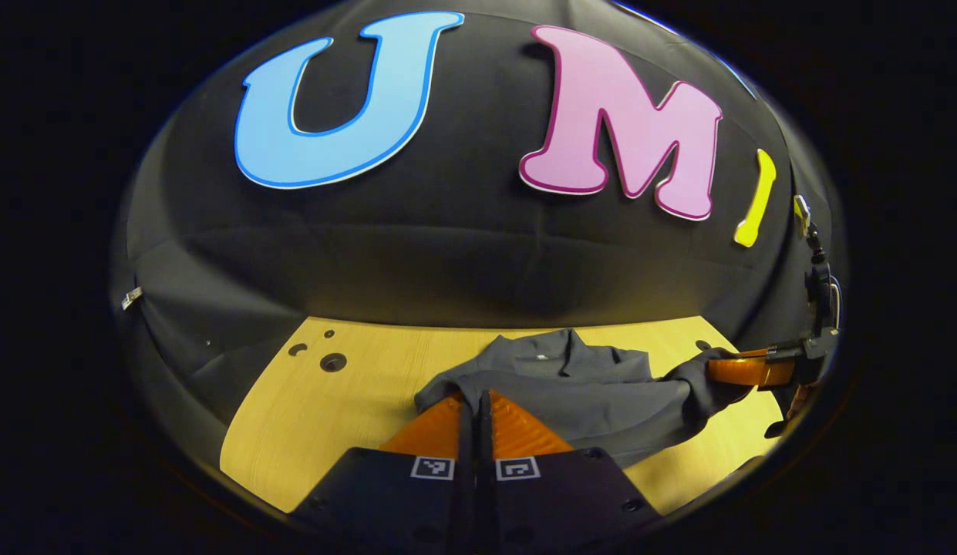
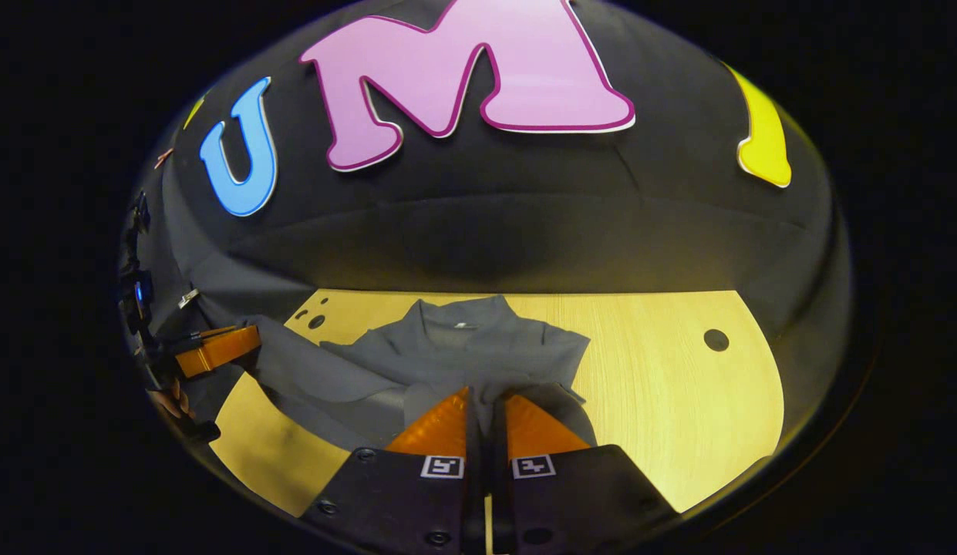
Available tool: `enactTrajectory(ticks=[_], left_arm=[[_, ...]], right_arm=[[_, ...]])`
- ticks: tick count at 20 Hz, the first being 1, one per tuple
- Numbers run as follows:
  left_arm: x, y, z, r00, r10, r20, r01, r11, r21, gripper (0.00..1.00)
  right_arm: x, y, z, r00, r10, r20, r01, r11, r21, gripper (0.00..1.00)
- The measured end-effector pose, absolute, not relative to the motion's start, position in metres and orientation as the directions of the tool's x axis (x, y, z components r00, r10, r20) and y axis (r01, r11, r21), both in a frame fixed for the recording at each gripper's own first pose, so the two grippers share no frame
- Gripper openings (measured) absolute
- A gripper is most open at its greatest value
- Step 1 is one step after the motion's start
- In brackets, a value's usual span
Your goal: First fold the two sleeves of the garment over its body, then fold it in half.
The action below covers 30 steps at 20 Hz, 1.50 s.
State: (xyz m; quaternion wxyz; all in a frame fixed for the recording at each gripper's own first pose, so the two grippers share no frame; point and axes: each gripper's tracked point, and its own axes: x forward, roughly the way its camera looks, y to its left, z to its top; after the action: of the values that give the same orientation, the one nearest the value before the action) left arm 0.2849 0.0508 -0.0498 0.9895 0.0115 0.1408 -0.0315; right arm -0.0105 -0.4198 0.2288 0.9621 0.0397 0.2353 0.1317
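A dark grey collared garment (image 1: 578, 385) lies on the yellow wooden table (image 1: 331, 408), collar toward the back wall. In the left gripper view my left gripper (image 1: 476, 399) is shut on a fold of its cloth at the near left edge, and the right gripper (image 1: 744, 370) shows at the far right with grey cloth pulled up to it. In the right gripper view the garment (image 2: 463, 347) spreads ahead, and my right gripper (image 2: 486, 399) is shut on cloth at its near edge. The left gripper (image 2: 216, 348) sits at the far left against a stretched sleeve.
The table (image 2: 663, 385) has round holes at its back corners (image 1: 333, 361) (image 2: 716, 339). Black cloth walls the booth close behind it. A hand (image 2: 170, 401) shows under the left gripper. Bare wood lies to the right of the garment in the right gripper view.
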Motion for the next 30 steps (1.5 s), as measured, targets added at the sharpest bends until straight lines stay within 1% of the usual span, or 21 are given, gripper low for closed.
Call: enactTrajectory(ticks=[3,7,10,14,17,20,22,23,24,25,26,27,28,30], left_arm=[[0.322,0.054,-0.056,0.962,-0.060,-0.265,0.062,0.998,0.002,0.05],[0.366,0.058,-0.071,0.962,-0.062,-0.265,0.059,0.998,-0.022,0.05],[0.392,0.060,-0.090,0.960,-0.063,-0.273,0.051,0.997,-0.053,0.05],[0.411,0.066,-0.117,0.956,-0.059,-0.288,0.038,0.996,-0.081,0.05],[0.422,0.063,-0.126,0.954,-0.063,-0.292,0.048,0.997,-0.058,0.05],[0.426,0.064,-0.134,0.950,-0.045,-0.309,0.033,0.998,-0.044,0.06],[0.423,0.061,-0.133,0.950,-0.047,-0.308,0.031,0.998,-0.059,0.12],[0.419,0.062,-0.131,0.949,-0.048,-0.310,0.031,0.998,-0.060,0.16],[0.416,0.063,-0.128,0.949,-0.044,-0.311,0.027,0.998,-0.058,0.20],[0.412,0.063,-0.125,0.949,-0.042,-0.311,0.026,0.998,-0.055,0.24],[0.407,0.063,-0.119,0.951,-0.044,-0.308,0.028,0.998,-0.055,0.34],[0.403,0.062,-0.112,0.953,-0.041,-0.300,0.027,0.998,-0.052,0.44],[0.397,0.065,-0.102,0.958,-0.028,-0.284,0.017,0.999,-0.043,0.55],[0.378,0.068,-0.082,0.970,-0.011,-0.243,0.007,1.000,-0.019,0.82]], right_arm=[[0.020,-0.417,0.226,0.866,0.259,-0.427,-0.219,0.965,0.142,0.08],[0.057,-0.413,0.220,0.878,0.242,-0.413,-0.226,0.970,0.087,0.08],[0.077,-0.409,0.206,0.879,0.234,-0.416,-0.200,0.972,0.123,0.08],[0.100,-0.410,0.178,0.874,0.232,-0.427,-0.194,0.972,0.132,0.08],[0.111,-0.408,0.166,0.870,0.225,-0.438,-0.196,0.974,0.112,0.08],[0.112,-0.409,0.156,0.860,0.217,-0.462,-0.182,0.976,0.119,0.09],[0.109,-0.409,0.157,0.856,0.225,-0.466,-0.197,0.974,0.108,0.20],[0.106,-0.406,0.159,0.855,0.231,-0.465,-0.208,0.973,0.101,0.32],[0.102,-0.405,0.163,0.856,0.237,-0.460,-0.217,0.971,0.096,0.35],[0.099,-0.402,0.168,0.858,0.238,-0.456,-0.220,0.971,0.094,0.34],[0.097,-0.403,0.174,0.863,0.236,-0.446,-0.216,0.972,0.096,0.41],[0.093,-0.403,0.181,0.868,0.237,-0.436,-0.213,0.972,0.104,0.56],[0.088,-0.403,0.188,0.872,0.237,-0.428,-0.210,0.971,0.111,0.87],[0.077,-0.407,0.202,0.884,0.228,-0.407,-0.203,0.974,0.105,0.89]])
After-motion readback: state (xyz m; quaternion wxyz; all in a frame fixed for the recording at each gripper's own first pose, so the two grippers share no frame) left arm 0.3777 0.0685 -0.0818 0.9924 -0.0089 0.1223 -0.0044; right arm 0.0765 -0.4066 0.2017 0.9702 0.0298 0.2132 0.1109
